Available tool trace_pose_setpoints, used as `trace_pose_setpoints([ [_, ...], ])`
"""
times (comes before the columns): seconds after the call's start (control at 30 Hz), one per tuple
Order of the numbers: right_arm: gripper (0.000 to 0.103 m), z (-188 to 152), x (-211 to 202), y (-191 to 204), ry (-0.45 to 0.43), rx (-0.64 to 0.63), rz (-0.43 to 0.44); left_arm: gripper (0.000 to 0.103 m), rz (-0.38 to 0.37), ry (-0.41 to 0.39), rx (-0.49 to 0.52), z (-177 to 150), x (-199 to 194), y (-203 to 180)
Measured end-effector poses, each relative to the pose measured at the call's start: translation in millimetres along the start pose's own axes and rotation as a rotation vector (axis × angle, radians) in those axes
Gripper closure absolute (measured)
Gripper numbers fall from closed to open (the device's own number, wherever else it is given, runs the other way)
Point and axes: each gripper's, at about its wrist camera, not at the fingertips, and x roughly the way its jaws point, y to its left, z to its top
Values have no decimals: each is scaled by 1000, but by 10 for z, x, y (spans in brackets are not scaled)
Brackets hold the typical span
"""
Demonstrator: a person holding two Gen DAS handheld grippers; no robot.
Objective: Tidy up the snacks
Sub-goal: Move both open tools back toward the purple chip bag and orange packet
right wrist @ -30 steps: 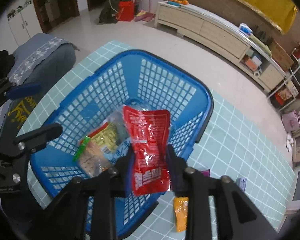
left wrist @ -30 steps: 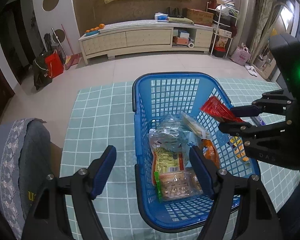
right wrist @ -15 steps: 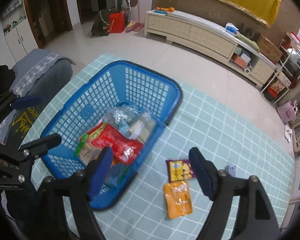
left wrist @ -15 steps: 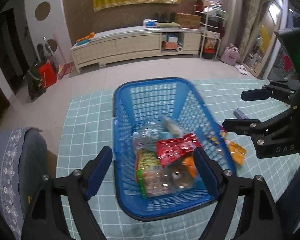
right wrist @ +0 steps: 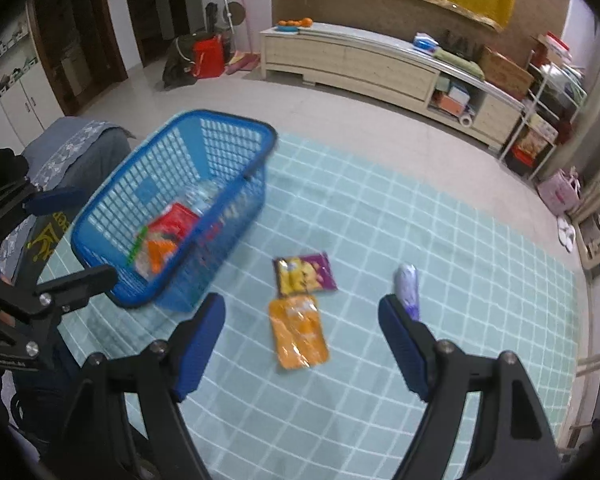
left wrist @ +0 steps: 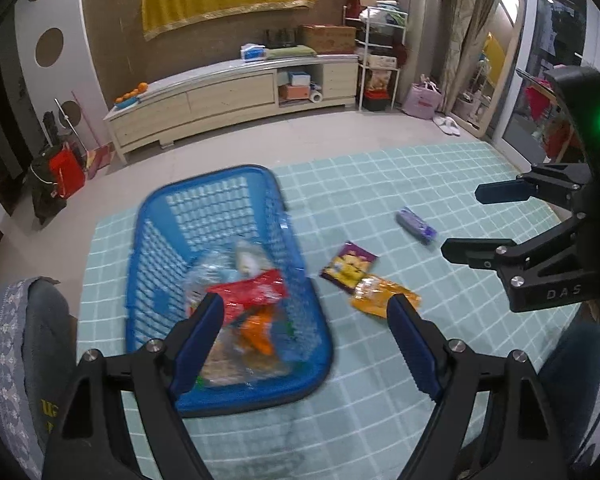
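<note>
Snacks sit partly in the blue basket (right wrist: 172, 208) and partly loose on the green checked mat (right wrist: 440, 240). Inside the basket, a red packet (left wrist: 248, 296) lies on top of clear bags, with an orange pack (left wrist: 256, 332) beside it. In the right wrist view, three more lie on the mat at about 3 o'clock from the basket: a purple-and-yellow packet (right wrist: 305, 273), an orange pouch (right wrist: 298, 332) touching its near edge, and a small purple wrapper (right wrist: 407, 288) well apart toward 3 o'clock from those two. The left tool (left wrist: 306, 344) hangs over the basket's near right corner, its fingers spread wide and holding nothing. The right tool (right wrist: 302, 344) hovers above the orange pouch, fingers likewise spread and empty. A long cabinet (left wrist: 236, 96) stands against the far wall at 12 o'clock.
</note>
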Motion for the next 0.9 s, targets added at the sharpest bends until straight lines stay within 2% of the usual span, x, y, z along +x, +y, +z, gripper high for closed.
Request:
trace_pose_setpoints([
  [0.2, 21, -326, 9, -320, -2, 56, 12, 21, -12, 53, -11, -107, 181, -362],
  [0.33, 21, -487, 43, -494, -12, 79, 16, 21, 9, 83, -22, -161, 346, -633],
  [0.53, 21, -686, 107, -772, -16, 109, -22, 18, 40, 131, -68, -120, 656, -930],
  [0.63, 21, -759, 162, -928, -27, 125, -31, 18, 62, 149, -112, -100, 831, -987],
  [0.9, 21, -854, 373, -1213, -58, 176, -59, 17, 51, 196, -236, -79, 1227, -952],
])
